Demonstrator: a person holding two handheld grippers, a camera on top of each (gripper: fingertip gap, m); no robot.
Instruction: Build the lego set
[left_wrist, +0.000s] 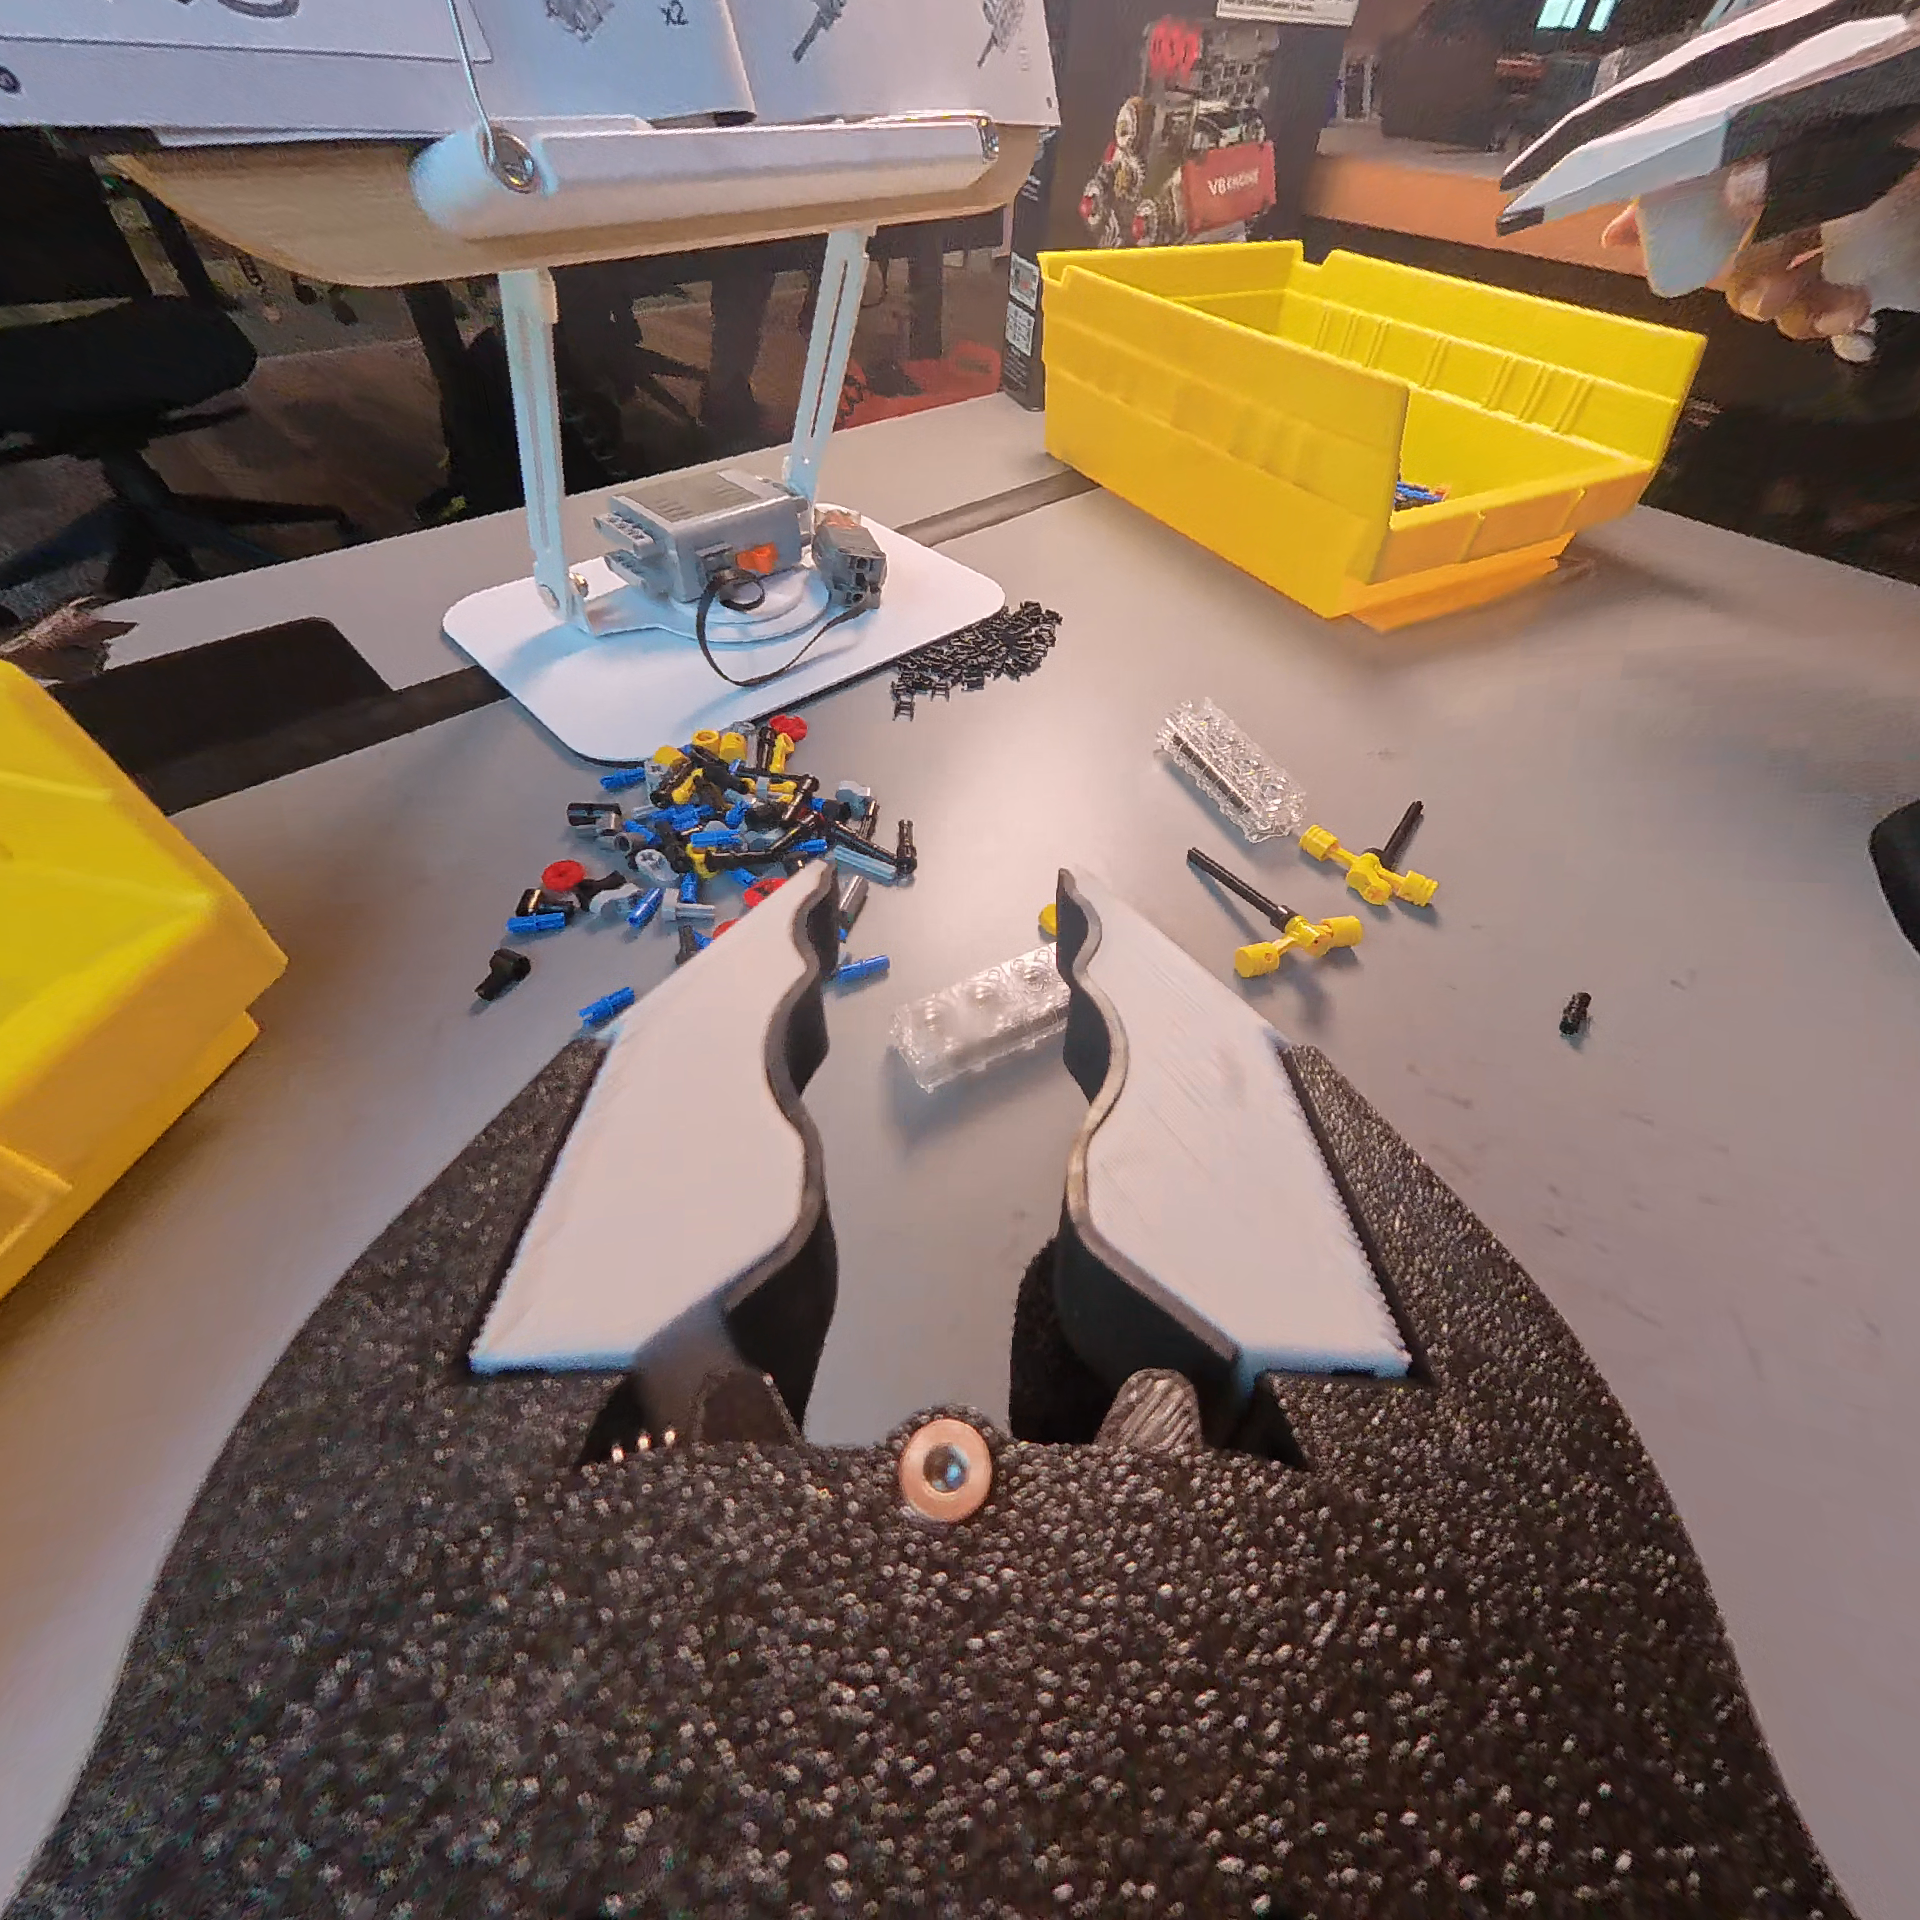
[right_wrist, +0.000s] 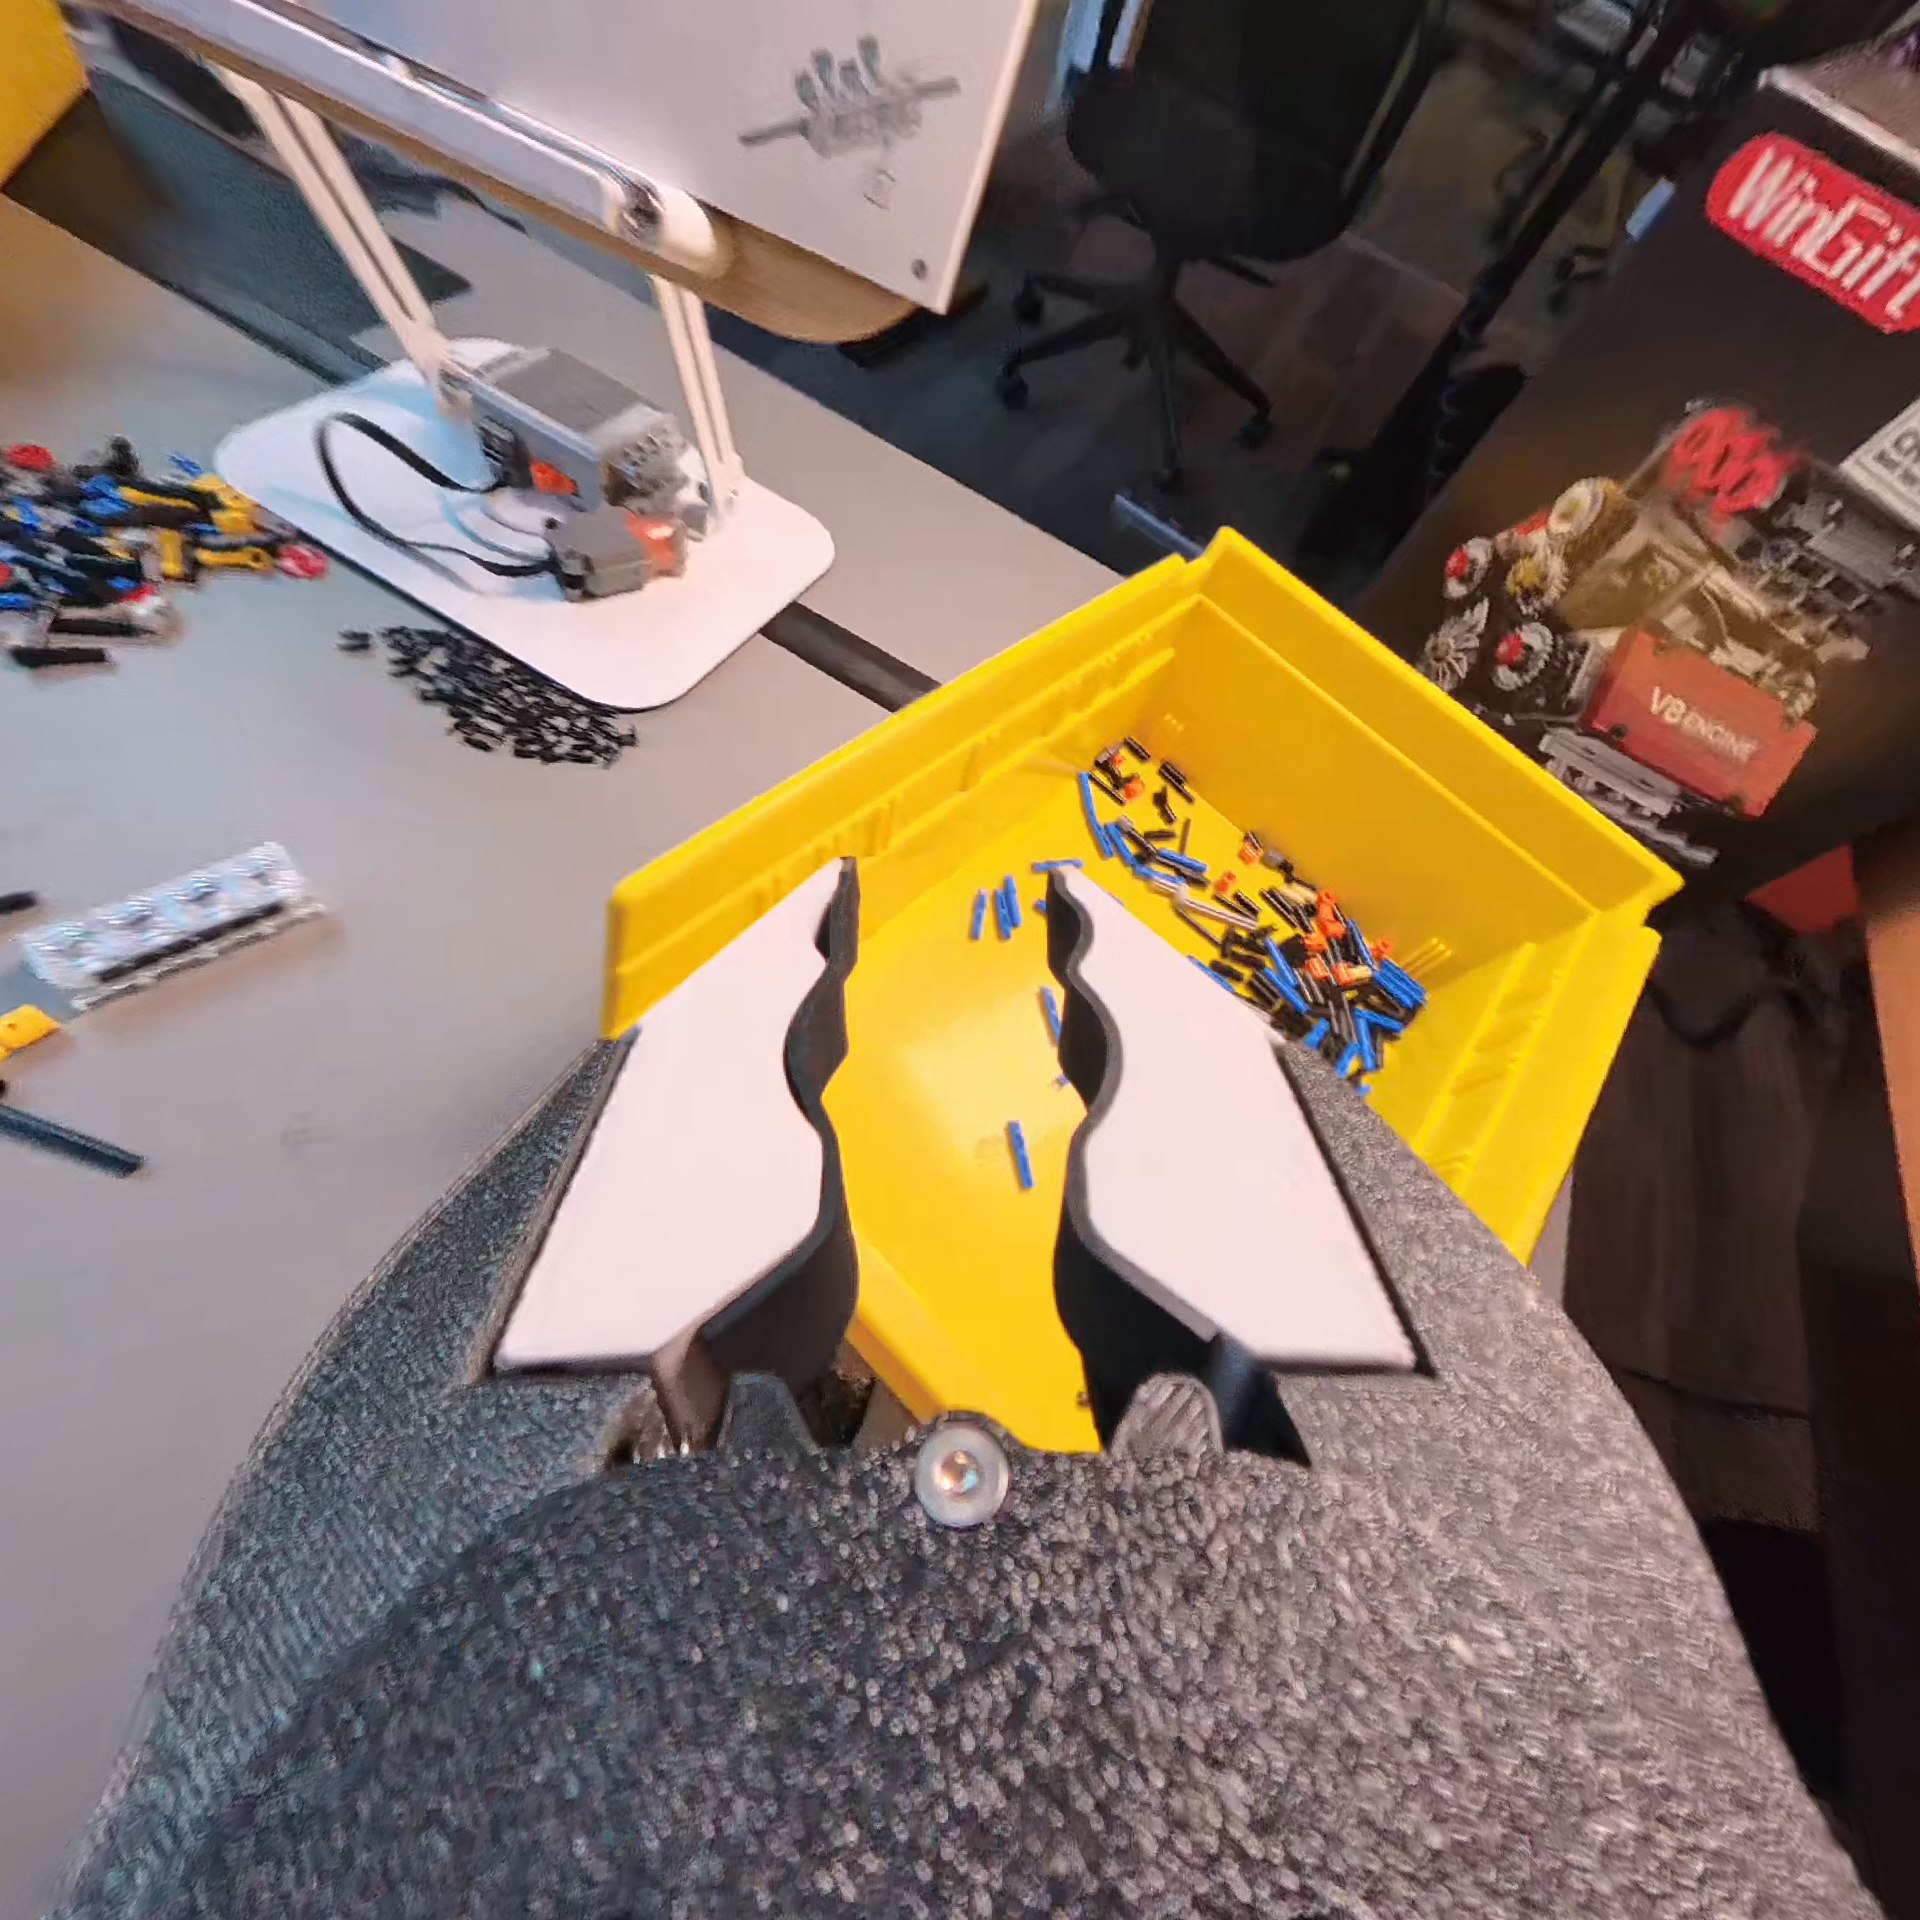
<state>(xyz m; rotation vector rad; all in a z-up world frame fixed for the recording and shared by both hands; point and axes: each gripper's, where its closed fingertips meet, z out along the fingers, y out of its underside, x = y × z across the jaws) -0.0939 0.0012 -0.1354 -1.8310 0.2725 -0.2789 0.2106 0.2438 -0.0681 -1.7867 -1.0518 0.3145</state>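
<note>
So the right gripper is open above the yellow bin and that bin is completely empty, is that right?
Not quite. The right gripper is open above the yellow bin, but the bin is not empty: the right wrist view shows a scatter of small blue, black and orange pins lying on its floor, mostly toward the far corner.

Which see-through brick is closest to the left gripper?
The small clear brick lying flat between the open left gripper fingers. The longer clear brick sits farther off, by the yellow-and-black pieces.
</note>
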